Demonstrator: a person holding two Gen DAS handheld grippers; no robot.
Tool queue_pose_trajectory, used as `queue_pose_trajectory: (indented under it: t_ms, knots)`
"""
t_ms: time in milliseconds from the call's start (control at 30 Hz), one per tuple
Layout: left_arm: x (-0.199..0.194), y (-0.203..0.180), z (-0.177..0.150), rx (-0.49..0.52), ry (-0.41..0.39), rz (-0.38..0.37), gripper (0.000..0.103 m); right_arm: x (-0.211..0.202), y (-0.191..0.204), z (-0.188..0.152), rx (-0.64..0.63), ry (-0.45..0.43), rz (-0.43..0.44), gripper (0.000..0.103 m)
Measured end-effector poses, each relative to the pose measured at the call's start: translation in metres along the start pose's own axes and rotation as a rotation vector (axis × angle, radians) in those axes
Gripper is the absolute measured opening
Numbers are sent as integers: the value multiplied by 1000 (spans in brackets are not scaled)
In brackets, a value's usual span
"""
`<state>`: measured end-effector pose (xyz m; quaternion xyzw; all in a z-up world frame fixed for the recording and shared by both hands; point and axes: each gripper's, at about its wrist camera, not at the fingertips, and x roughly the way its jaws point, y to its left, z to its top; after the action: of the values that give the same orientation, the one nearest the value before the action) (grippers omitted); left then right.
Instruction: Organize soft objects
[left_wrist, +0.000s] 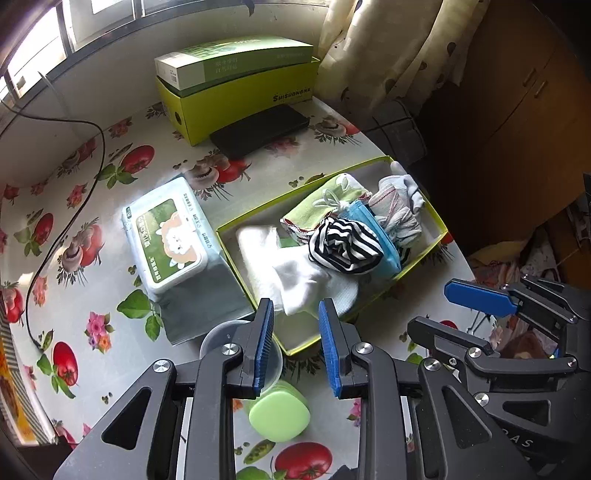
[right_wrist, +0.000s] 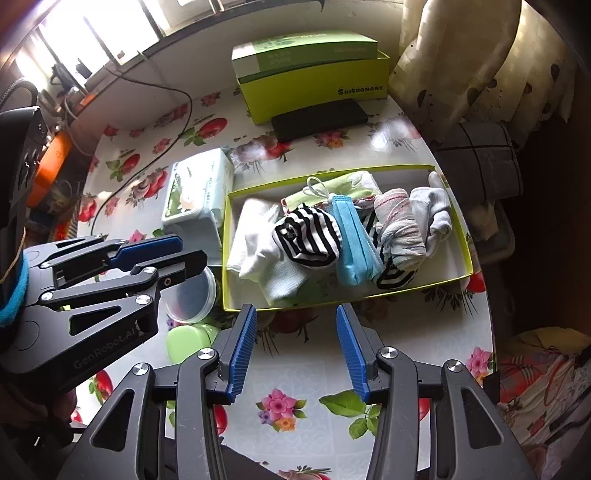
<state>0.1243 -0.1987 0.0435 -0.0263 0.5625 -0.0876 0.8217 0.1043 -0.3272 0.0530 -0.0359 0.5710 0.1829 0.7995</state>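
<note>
Floral tablecloth (right_wrist: 295, 376) — white sock (left_wrist: 295, 284) draped over lime tray (right_wrist: 463, 254) rim near agape, empty left gripper (left_wrist: 295, 314), right gripper (right_wrist: 295, 321) likewise — pinch overhang, tuck inside.

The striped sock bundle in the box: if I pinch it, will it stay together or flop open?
The striped sock bundle looks rolled into a ball, so it probably lifts as one lump. It is soft knit, likely light and squashy. It leans on the blue mask pack, which may shift.
</note>
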Motion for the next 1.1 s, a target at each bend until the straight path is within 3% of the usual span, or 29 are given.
queue_pose_trajectory:
  t_ms: [1100]
  knots:
    - [-5,5,-14,-28,1,-30,26,-6,9,-9,-16,3,-29,46]
